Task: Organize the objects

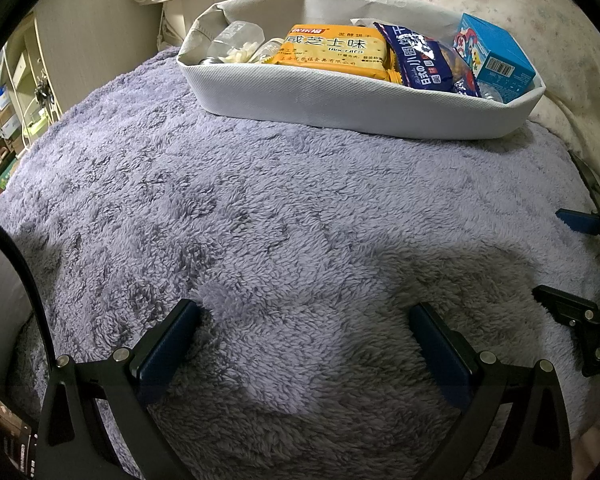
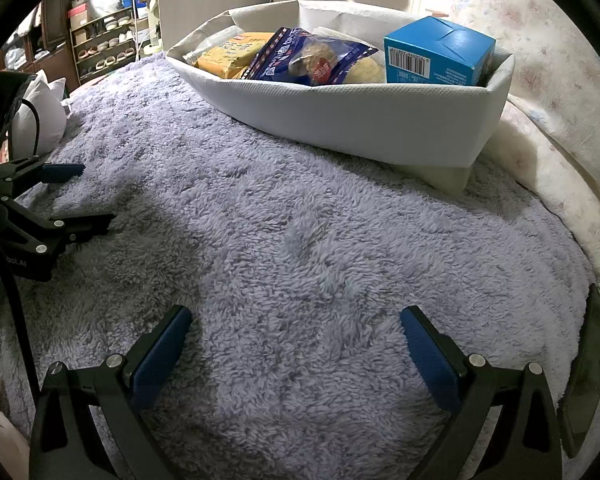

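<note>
- The left gripper (image 1: 304, 312) is hovering low over the fluffy lavender fleece blanket (image 1: 260, 208), its blue-padded jaws spread wide and gripping nothing.
- The right gripper (image 2: 296, 320) is doing the same, jaws wide apart and empty, with only blanket lying between them.
- Ahead of both grippers, the soft white fabric storage bin (image 1: 340, 100) is sitting on the blanket, well apart from the fingertips.
- Inside the bin, the orange rectangular cracker packet (image 1: 332, 52) is lying flat near the middle, straight ahead of the left gripper.
- The dark blue plastic biscuit bag (image 1: 428, 60) is leaning just to the right of it, touching it.
- The light blue cardboard box (image 2: 436, 52) is standing at the bin's right end, ahead and right of the right gripper.
- Some clear plastic items (image 1: 240, 40) are filling the bin's left end; I cannot tell what they are.
- Each gripper is showing at the edge of the other's view, alongside it.
</note>
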A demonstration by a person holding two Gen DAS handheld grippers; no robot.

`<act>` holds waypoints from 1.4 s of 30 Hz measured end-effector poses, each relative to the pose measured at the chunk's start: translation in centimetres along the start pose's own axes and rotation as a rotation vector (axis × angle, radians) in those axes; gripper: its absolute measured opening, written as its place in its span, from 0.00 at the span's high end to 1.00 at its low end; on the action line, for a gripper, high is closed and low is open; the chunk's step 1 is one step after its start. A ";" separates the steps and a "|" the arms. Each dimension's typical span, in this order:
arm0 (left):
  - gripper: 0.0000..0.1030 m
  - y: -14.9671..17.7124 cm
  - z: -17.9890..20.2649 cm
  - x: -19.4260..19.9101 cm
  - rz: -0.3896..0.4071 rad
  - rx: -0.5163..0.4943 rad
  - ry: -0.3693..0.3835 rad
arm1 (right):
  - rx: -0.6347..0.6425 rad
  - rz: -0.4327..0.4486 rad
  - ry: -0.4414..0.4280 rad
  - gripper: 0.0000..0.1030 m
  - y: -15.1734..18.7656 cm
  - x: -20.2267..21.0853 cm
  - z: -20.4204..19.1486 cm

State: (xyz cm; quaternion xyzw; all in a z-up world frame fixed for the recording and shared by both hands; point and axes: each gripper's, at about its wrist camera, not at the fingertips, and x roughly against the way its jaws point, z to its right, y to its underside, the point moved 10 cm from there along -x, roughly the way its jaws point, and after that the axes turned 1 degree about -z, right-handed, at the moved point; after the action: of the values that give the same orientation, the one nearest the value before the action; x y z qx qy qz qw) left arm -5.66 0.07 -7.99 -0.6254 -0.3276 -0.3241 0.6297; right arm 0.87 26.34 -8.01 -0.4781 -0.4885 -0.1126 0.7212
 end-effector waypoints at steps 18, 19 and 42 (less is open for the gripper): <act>0.00 0.0 0.0 0.0 0.001 0.000 0.001 | -0.002 0.001 -0.003 0.00 0.0 0.0 0.0; 0.00 0.0 0.0 0.0 0.000 0.000 0.001 | -0.002 0.001 -0.003 0.00 0.1 0.2 0.2; 0.00 0.0 0.0 0.0 0.001 0.000 0.000 | -0.002 0.005 -0.003 0.00 0.2 0.4 0.1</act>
State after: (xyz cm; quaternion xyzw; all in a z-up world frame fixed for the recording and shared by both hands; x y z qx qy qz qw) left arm -5.66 0.07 -7.98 -0.6253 -0.3273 -0.3239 0.6300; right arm 1.10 26.62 -7.77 -0.4802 -0.4880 -0.1104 0.7205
